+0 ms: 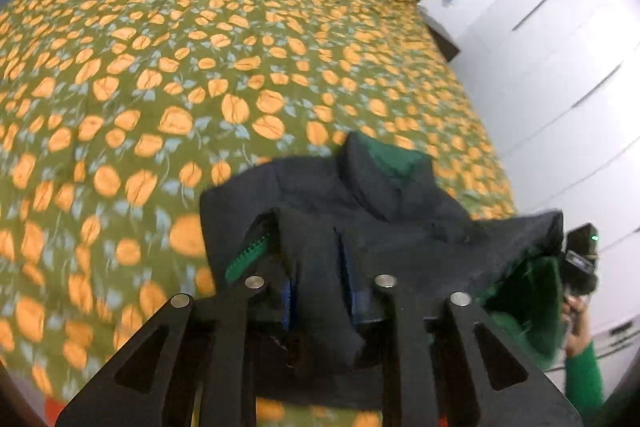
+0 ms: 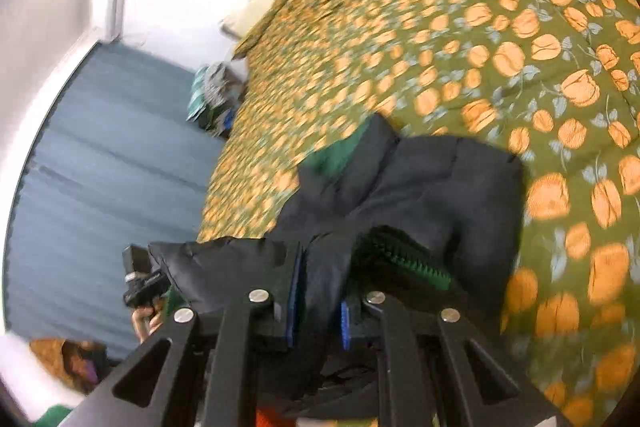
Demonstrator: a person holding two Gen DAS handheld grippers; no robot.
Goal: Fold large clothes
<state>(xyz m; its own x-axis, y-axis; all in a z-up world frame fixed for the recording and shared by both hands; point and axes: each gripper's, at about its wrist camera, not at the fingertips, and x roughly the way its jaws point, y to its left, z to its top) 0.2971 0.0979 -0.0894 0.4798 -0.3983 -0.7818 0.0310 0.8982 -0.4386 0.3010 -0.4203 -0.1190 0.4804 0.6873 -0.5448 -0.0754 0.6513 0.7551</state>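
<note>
A black jacket (image 1: 320,195) with green lining and a green zipper (image 1: 248,255) hangs stretched between my two grippers above the bed. My left gripper (image 1: 322,303) is shut on a thick fold of its black fabric, which fills the gap between the blue pads (image 1: 287,303). In the right wrist view the same jacket (image 2: 440,179) spreads out ahead, its zipper (image 2: 416,263) just right of the fingers. My right gripper (image 2: 319,315) is shut on another fold. A hand (image 1: 576,323) in a green sleeve shows at the far right of the left wrist view.
The bed is covered by a green duvet (image 1: 200,67) with orange flowers, also filling the right wrist view (image 2: 480,27). White wardrobe doors (image 1: 560,47) stand to the right. A pile of clothes (image 2: 216,95) lies beside the bed on a blue floor (image 2: 100,167).
</note>
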